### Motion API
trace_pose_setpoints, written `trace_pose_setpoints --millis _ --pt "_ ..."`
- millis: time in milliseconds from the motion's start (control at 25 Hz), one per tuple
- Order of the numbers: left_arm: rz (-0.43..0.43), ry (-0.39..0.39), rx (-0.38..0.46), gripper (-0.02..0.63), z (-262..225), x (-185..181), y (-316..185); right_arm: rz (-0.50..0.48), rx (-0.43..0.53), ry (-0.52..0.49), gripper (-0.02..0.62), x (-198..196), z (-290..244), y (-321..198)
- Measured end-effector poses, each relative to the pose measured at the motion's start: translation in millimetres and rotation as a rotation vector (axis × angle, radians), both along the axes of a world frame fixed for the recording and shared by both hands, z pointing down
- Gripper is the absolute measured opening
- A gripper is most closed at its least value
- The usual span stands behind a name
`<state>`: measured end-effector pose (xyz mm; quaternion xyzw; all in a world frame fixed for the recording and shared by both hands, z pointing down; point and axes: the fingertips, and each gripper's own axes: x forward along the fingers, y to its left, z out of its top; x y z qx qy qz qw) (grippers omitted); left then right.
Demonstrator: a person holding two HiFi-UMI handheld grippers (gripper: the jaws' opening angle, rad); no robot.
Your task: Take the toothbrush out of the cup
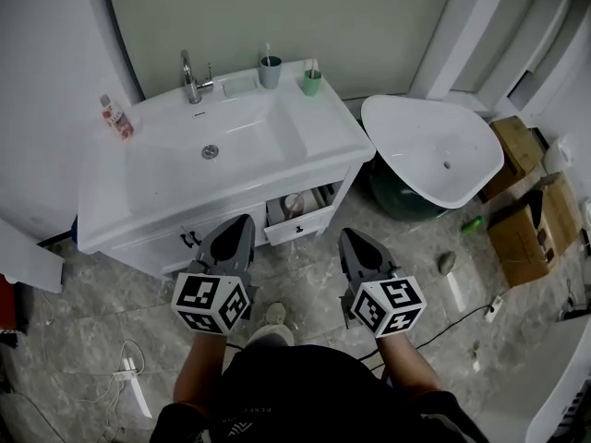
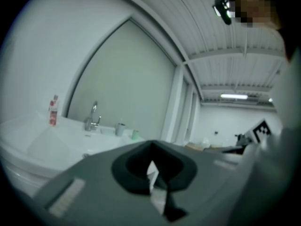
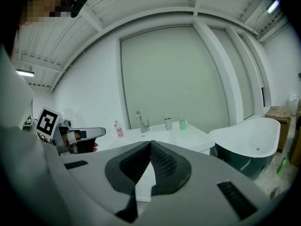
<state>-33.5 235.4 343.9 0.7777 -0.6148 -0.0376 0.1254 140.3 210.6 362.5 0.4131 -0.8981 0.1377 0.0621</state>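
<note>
A grey-blue cup (image 1: 270, 72) with a toothbrush (image 1: 268, 52) upright in it stands at the back of the white washbasin (image 1: 305, 146). Beside it, to the right, is a green cup (image 1: 312, 84), also with a brush in it. Both cups show small and far off in the left gripper view (image 2: 120, 129) and the right gripper view (image 3: 168, 123). My left gripper (image 1: 242, 223) and right gripper (image 1: 350, 238) hang side by side in front of the vanity, well short of the cups. Both are shut with nothing in them, and their tips meet (image 2: 151, 146) (image 3: 150, 143).
A chrome faucet (image 1: 191, 77) and a soap dish stand left of the cups. A small pink-capped bottle (image 1: 116, 116) is at the basin's left edge. An open drawer (image 1: 297, 218) juts from the vanity. A white bathtub (image 1: 434, 150) and cardboard boxes (image 1: 531, 220) fill the right; cables lie on the floor.
</note>
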Motion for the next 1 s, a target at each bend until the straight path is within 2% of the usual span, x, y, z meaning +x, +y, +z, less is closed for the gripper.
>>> trace_pose_setpoints --millis 520,640,800,1000 --pt "0.039 -0.059 -0.052 0.003 16.5 -58.0 -88.7 -0.007 0.022 0.02 -0.002 -71.0 -1.3 -95.0" --pt "0.051 -0.071 -0.065 0.003 22.3 -67.0 -99.8 -0.007 0.016 0.034 -0.002 -78.0 2.0 -107.3" --pt "0.031 -0.044 -0.05 0.003 22.8 -81.2 -111.2 0.01 0.038 0.05 -0.002 -80.3 -4.8 -124.5" --pt "0.04 -0.041 -0.044 0.003 24.4 -82.7 -127.1 0.01 0.042 0.06 -0.002 -86.5 -2.9 -146.1"
